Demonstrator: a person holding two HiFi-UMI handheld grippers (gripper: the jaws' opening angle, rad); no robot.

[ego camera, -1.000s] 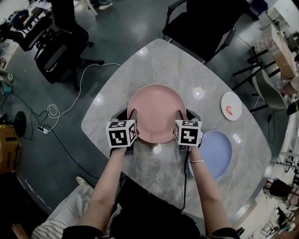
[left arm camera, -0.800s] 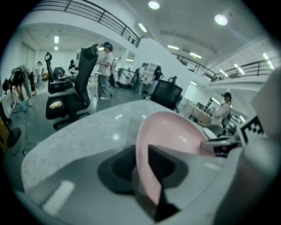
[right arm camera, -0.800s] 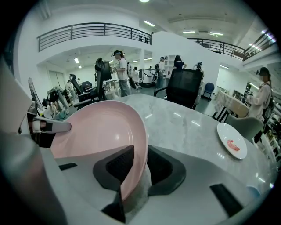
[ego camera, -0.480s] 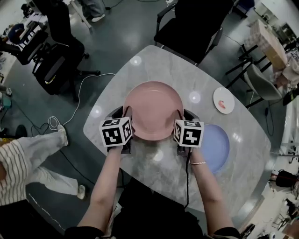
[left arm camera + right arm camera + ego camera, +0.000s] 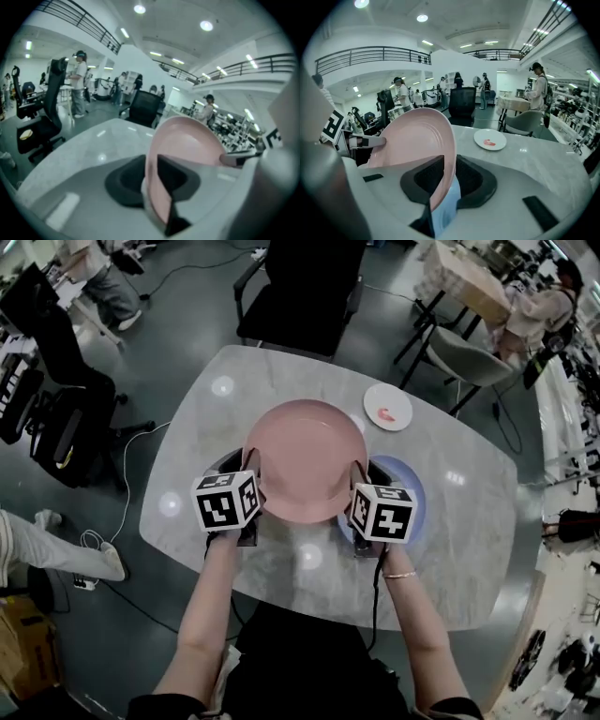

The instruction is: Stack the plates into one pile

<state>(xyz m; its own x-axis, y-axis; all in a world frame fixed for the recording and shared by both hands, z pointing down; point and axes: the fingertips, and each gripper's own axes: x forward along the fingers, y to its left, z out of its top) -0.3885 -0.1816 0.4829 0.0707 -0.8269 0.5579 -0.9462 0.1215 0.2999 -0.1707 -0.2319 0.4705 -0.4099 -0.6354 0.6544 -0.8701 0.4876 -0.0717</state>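
Observation:
A large pink plate (image 5: 305,460) is gripped at both sides. The left gripper (image 5: 255,476) has the plate's left rim between its closing jaws, and the right gripper (image 5: 359,476) has the right rim between its closing jaws. In the left gripper view the pink plate (image 5: 187,140) stands edge-on in the left gripper (image 5: 152,183). In the right gripper view the pink plate (image 5: 412,140) runs through the right gripper (image 5: 445,180), with the blue plate (image 5: 445,206) just below. The blue plate (image 5: 412,491) lies partly hidden under the pink plate's right edge.
A small white plate (image 5: 387,407) with a red bit on it lies at the far right of the grey marble table (image 5: 450,549). A black chair (image 5: 300,296) and a grey chair (image 5: 469,357) stand behind the table, another black chair (image 5: 56,427) to the left.
Both grippers have carried the pink plate to the right. It now overlaps the blue plate, which earlier lay fully in view beside it.

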